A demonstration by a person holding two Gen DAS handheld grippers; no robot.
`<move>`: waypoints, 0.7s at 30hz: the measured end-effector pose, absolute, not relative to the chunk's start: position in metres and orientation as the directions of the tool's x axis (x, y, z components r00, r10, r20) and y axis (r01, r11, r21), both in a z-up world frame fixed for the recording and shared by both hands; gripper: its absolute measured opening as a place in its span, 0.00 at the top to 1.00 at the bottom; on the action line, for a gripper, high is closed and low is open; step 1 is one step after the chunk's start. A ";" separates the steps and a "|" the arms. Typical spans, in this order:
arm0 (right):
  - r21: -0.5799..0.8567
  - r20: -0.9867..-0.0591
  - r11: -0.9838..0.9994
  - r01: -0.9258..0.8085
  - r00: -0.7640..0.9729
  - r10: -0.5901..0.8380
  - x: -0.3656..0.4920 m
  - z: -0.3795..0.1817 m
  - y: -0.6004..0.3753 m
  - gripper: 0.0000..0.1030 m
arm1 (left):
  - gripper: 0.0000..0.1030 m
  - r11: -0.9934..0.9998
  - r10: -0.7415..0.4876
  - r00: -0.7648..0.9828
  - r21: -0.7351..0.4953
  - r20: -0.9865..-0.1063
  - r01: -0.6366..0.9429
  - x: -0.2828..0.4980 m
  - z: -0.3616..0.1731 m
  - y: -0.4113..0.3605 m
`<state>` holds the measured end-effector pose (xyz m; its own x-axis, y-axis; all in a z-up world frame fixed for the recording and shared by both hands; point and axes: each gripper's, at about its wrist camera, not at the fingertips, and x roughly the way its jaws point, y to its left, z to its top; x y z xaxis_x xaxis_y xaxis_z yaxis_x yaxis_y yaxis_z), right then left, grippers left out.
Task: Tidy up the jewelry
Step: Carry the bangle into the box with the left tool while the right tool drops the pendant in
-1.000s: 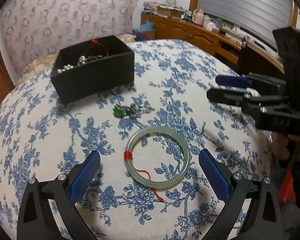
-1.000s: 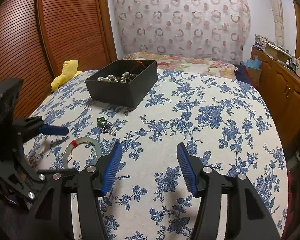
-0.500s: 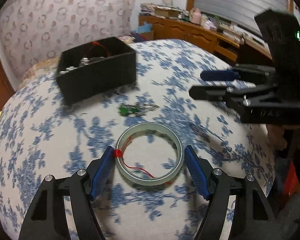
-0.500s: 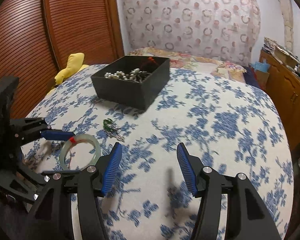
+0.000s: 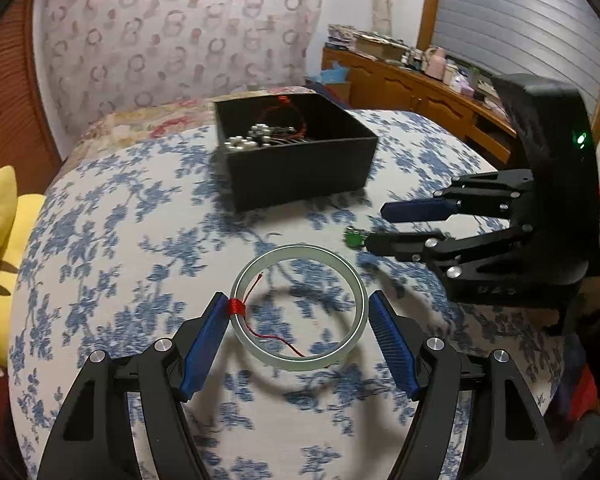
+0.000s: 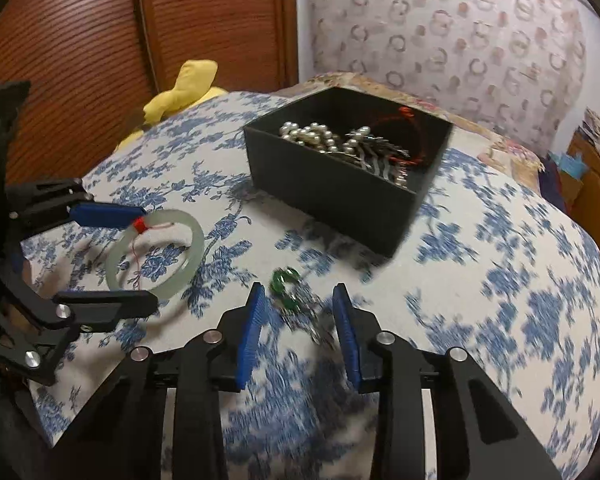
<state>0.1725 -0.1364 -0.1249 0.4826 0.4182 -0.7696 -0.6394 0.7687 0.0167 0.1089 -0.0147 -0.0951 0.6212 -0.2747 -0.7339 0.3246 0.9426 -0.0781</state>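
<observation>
The jade bangle sits clamped in the downward-tilted left claw, lifted above the bed. The right claw, jaws just closing, brackets the green pendant, not gripping; the black box lies beyond.

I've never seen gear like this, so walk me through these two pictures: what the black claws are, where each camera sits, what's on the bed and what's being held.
No robot here: a person holds a hand-operated gripper in each hand, each with a camera looking along its blue-padded jaws.

The left camera shows the left gripper at the bottom, its jaws shut on a pale green bangle with red thread, raised above the flowered bedspread. The right gripper enters at the side.

The right camera shows the right gripper, whose jaws have just been closing around a small green trinket on the bedspread, not yet touching it.

Behind sits a black box already holding pearls and other jewelry.
</observation>
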 end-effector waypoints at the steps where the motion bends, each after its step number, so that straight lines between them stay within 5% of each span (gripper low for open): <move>1: 0.005 -0.774 0.765 -0.644 0.482 0.411 0.174 -0.126 -0.133 0.66 | 0.33 0.945 -0.272 0.624 -0.080 -0.733 0.318 0.109 -0.095 -0.012; 7: -0.075 -0.785 0.735 -0.673 0.495 0.373 0.173 -0.128 -0.119 0.91 | 0.33 0.952 -0.263 0.645 -0.087 -0.718 0.292 0.116 -0.088 -0.001; 21: -0.036 -0.645 0.790 -0.612 0.618 0.450 0.192 -0.054 -0.148 0.91 | 0.33 0.954 -0.256 0.711 -0.053 -0.655 0.295 0.145 -0.048 -0.004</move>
